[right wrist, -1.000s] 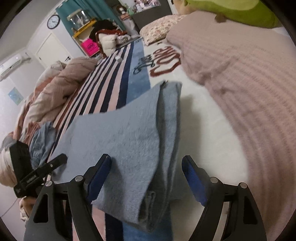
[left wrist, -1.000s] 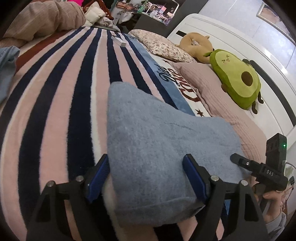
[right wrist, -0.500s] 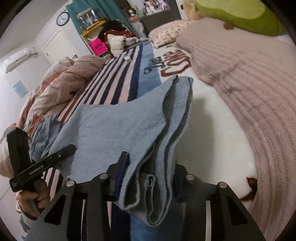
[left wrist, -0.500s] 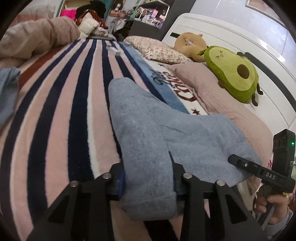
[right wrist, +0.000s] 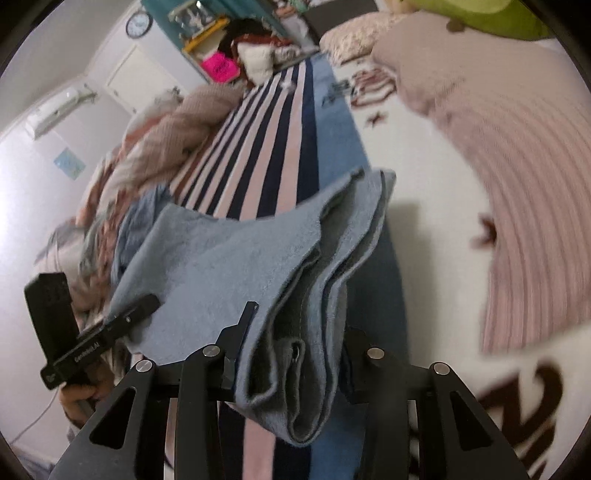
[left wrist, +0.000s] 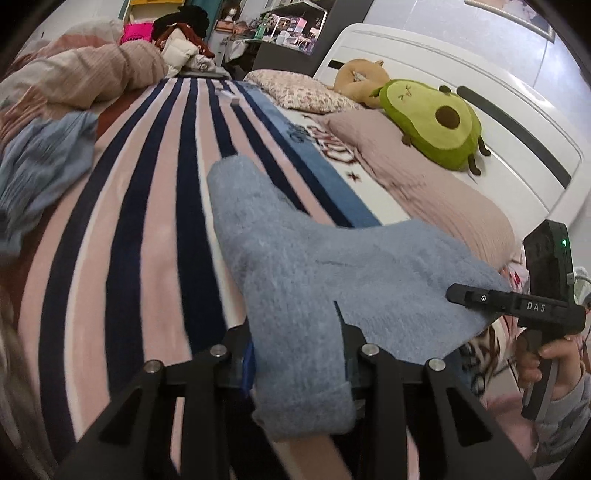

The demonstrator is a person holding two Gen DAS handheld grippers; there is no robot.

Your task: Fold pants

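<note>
Pants (left wrist: 317,280) lifted off striped blanket (left wrist: 147,206), both grippers' jaws clamping them

- Setting was a home bedroom.
- White padded headboard (left wrist: 461,85) stood behind a navy-and-pink striped fleece blanket (left wrist: 147,221).
- Green avocado plush toy (left wrist: 432,122) lay on a pink knitted cover (left wrist: 436,192).
- Round wall clock (right wrist: 139,25) hung nearby.

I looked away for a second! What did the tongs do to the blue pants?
Both tongs, left and right, have just been closing and now pinch the near edge of the blue pants, lifting it off the striped blanket. The far end still lies there, and the avocado toy stayed put.
</note>
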